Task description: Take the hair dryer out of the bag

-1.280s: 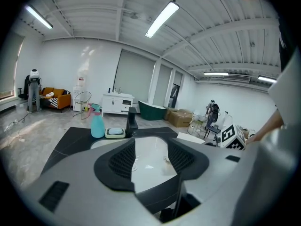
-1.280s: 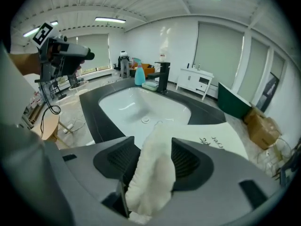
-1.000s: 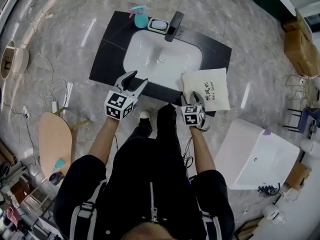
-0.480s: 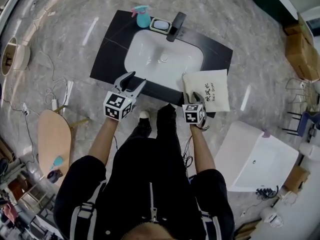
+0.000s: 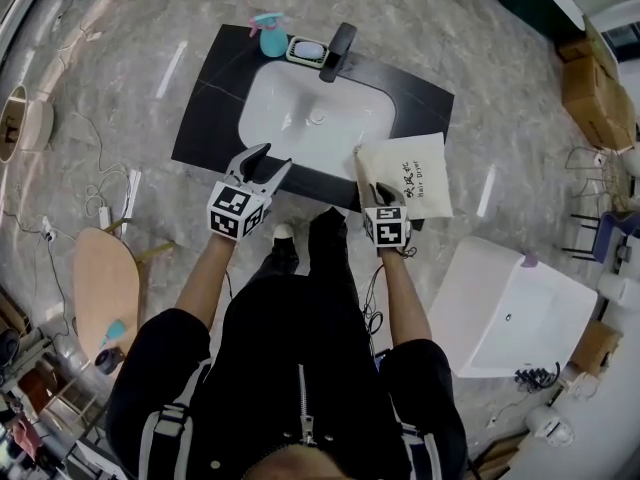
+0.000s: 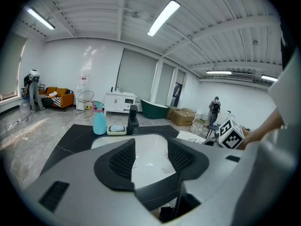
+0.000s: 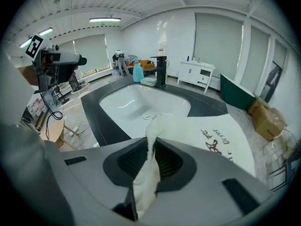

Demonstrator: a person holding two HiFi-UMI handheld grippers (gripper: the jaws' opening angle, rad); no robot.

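Beside the sink, at three o'clock, the bag is pinched by the right gripper.
Its jaws have just been closing on cloth; the left gripper is seen open, empty. The hair dryer is presumed inside; the mouth should be lifted wide.

a sink is sitting sunk in the middle of the surface. along its far rim a spray bottle, a soap dish and a faucet are standing in a row, left to right. the bag is lying on the surface just right of the sink, toward the near right corner. on the floor a tub is standing to the right, apart from the surface, with cardboard boxes sitting farther back.
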